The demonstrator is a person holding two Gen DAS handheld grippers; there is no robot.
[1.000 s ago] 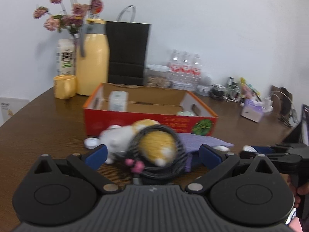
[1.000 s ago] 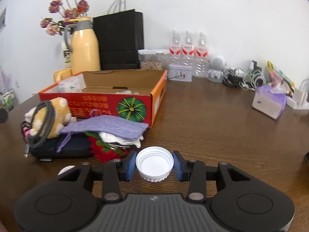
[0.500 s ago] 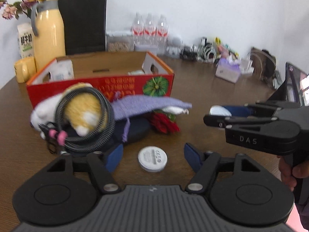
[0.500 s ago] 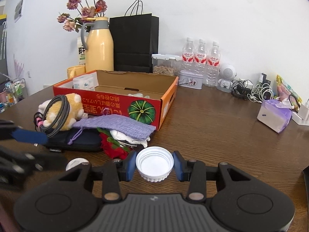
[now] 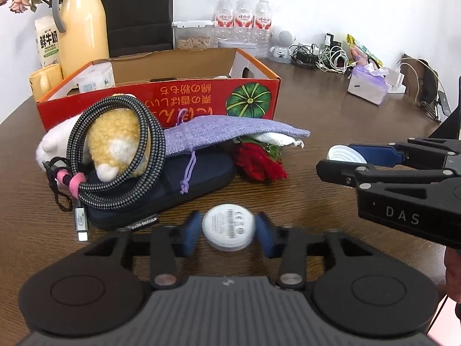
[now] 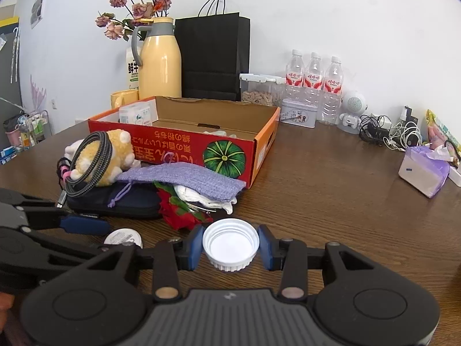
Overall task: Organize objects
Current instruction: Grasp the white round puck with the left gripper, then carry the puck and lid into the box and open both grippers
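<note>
A white round disc point(image 5: 227, 226) with printed marks lies flat on the brown table point(image 5: 317, 109). My left gripper point(image 5: 227, 233) straddles it with jaws closing; the blue pads point(image 5: 191, 232) sit just off its edges, a thin gap showing. My right gripper point(image 6: 230, 246) is shut on a white bottle cap point(image 6: 230, 243), open side up, held just above the table. In the left wrist view the right gripper point(image 5: 337, 158) hovers to the right with the bottle cap point(image 5: 344, 153). In the right wrist view the disc point(image 6: 124, 236) shows under the left gripper's fingers point(image 6: 83, 225).
A red cardboard box point(image 5: 161, 98) stands behind a pile: plush toy point(image 5: 115, 144) ringed by a braided cable point(image 5: 144, 155), purple pouch point(image 5: 230, 131), dark case point(image 5: 201, 178), red flower point(image 5: 259, 164). Yellow jug point(image 6: 160, 63), black bag point(image 6: 213, 57), water bottles point(image 6: 314, 86) and tissue pack point(image 6: 423, 173) line the back and right.
My left gripper swung right and down from the plush toy to the white disc, and its jaws narrowed around it. The right gripper kept still with the cap.
</note>
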